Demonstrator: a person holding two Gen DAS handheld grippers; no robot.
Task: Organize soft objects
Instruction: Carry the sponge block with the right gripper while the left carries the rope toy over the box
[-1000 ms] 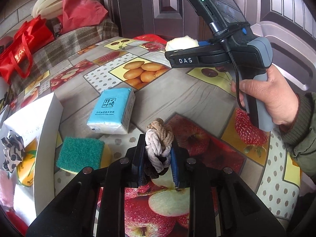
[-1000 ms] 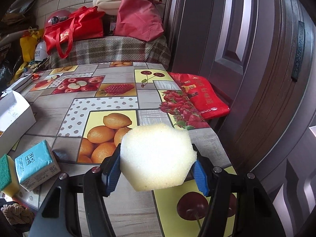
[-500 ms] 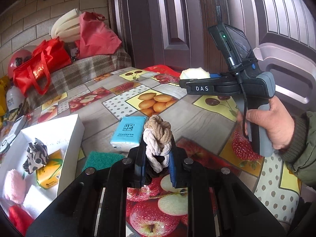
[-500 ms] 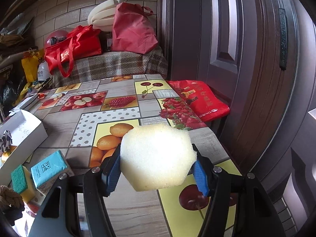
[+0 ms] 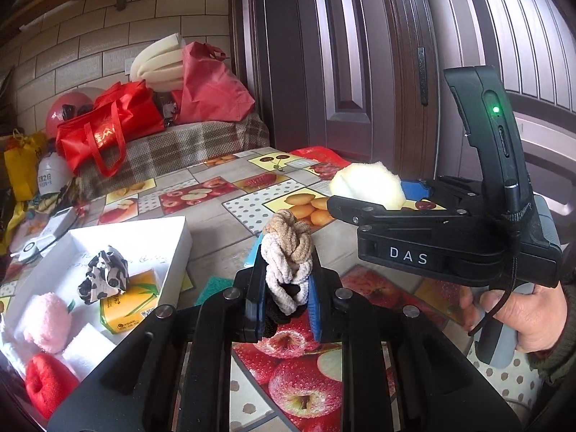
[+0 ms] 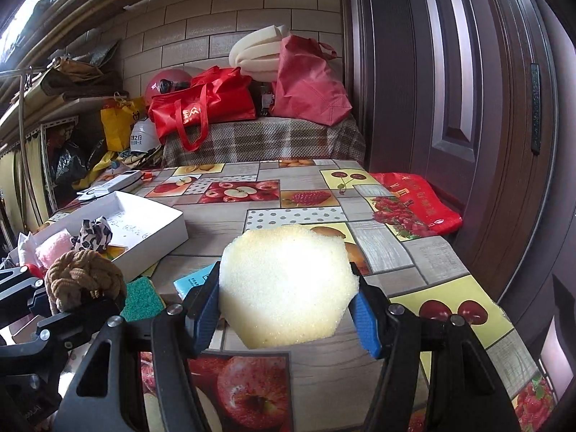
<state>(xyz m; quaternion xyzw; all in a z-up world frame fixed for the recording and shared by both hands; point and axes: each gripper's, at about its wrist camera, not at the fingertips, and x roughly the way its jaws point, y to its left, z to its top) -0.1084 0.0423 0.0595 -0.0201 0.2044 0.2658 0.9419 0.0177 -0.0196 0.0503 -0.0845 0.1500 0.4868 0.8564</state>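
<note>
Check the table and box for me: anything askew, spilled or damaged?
Nothing stands out. The left gripper holds the rope knot upright, the right gripper holds the foam sponge squarely, and the white box sits flat with its contents inside.

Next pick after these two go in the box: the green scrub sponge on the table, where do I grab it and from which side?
Judging from its visible corner, the green scrub sponge lies flat beside the white box, scrub face up. Come down from above and pinch its two side edges, probably the narrower span. The blue tissue pack sits close, so lower one finger into that gap.
</note>
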